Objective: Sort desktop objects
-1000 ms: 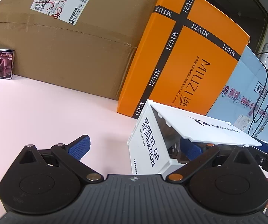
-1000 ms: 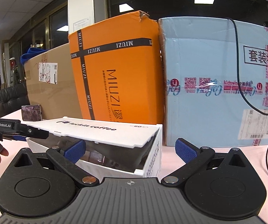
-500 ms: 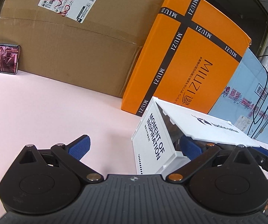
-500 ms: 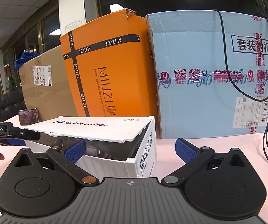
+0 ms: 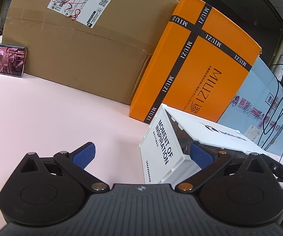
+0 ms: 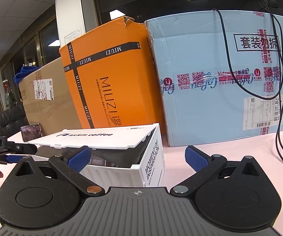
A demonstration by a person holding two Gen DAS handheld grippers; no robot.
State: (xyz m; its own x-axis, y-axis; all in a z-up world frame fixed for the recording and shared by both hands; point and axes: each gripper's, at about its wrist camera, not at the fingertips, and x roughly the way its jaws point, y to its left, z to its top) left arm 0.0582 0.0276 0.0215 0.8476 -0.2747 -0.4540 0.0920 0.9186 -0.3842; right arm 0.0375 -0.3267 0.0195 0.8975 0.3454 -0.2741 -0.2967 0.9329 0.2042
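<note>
Both tongs are spread and grip nothing. Left tongs straddle the near corner of the white storage box: one blue pad lies over bare counter, the other sits at the box's open side under the lid. Right tongs face the same box from the opposite end, one pad just in front of its long wall, the other over bare counter.

The box stands on the counter just in front of the orange carton. Its lid is propped partway open, hinged at the far edge. Contents are dark and cannot be identified.

Step in hand, as judged: working the lid, either to close the box or to open it for loading. The frames do not settle which. The next move calls for one pair of tongs to steady the box wall while the other takes the lid's free edge, since the light box will likely slide if pushed from one side.

Surroundings:
- Brown carton, orange carton and blue carton form a wall directly behind, limiting lid swing.
- A phone leans against the brown carton, well apart.
- Black cables hang beside the right tongs and could snag.
</note>
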